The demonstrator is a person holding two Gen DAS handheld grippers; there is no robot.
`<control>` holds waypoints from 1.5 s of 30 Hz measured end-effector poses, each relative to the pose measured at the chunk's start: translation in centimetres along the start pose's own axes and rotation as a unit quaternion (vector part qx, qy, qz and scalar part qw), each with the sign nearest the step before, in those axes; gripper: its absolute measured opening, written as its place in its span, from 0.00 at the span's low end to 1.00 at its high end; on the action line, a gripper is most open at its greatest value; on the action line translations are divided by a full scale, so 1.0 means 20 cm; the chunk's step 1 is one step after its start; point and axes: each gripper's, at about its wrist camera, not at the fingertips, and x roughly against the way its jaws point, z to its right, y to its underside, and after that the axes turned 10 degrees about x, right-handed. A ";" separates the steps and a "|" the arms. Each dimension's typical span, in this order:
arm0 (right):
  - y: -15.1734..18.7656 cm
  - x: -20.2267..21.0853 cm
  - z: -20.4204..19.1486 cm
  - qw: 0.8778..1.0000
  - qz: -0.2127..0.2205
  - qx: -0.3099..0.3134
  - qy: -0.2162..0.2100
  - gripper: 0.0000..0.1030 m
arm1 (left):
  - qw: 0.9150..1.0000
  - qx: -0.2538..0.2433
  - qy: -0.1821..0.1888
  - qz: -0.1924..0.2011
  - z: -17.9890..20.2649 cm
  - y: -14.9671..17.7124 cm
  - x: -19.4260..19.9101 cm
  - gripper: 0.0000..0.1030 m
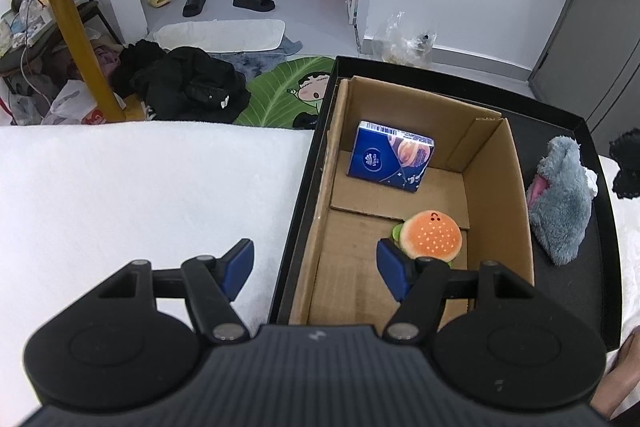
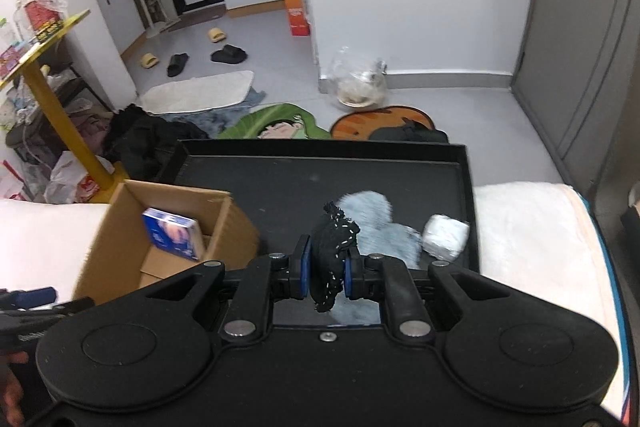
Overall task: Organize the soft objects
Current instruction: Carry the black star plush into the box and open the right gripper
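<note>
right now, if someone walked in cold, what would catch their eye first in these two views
First, the right gripper, shut on a black speckled fabric piece above the black tray. Next, the orange burger plush and the blue tissue pack inside the cardboard box, with the left gripper open over the box's near edge. A grey plush toy sits in the tray beside the box.

We see the cardboard box [image 1: 492, 179] open on top, its floor bare toward the near end; the blue packet [image 1: 390, 161] fills the far corner and the burger plush [image 1: 432, 235] sits by the right wall. Right of it, the black tray [image 2: 280, 187] lies bare at the far end; the grey plush [image 1: 564, 195] crowds its near part.
</note>
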 end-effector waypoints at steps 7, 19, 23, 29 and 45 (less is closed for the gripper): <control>-0.08 0.01 -0.14 1.000 0.013 0.015 -0.019 0.15 | 1.000 0.015 0.008 -0.005 -0.03 -0.01 -0.01 0.64; -0.15 -0.01 -0.35 0.998 0.018 0.045 -0.043 0.15 | 0.999 0.032 0.013 -0.014 -0.08 -0.01 -0.03 0.61; -0.16 -0.02 -0.39 0.997 0.016 0.052 -0.048 0.15 | 0.999 0.037 0.013 -0.018 -0.08 -0.02 -0.05 0.56; -0.17 -0.04 -0.46 0.996 0.012 0.061 -0.058 0.16 | 0.998 0.052 0.019 -0.031 -0.11 -0.02 -0.07 0.19; -0.19 -0.06 -0.47 0.995 0.031 0.064 -0.072 0.49 | 0.998 0.057 0.025 -0.026 -0.10 -0.02 -0.07 0.09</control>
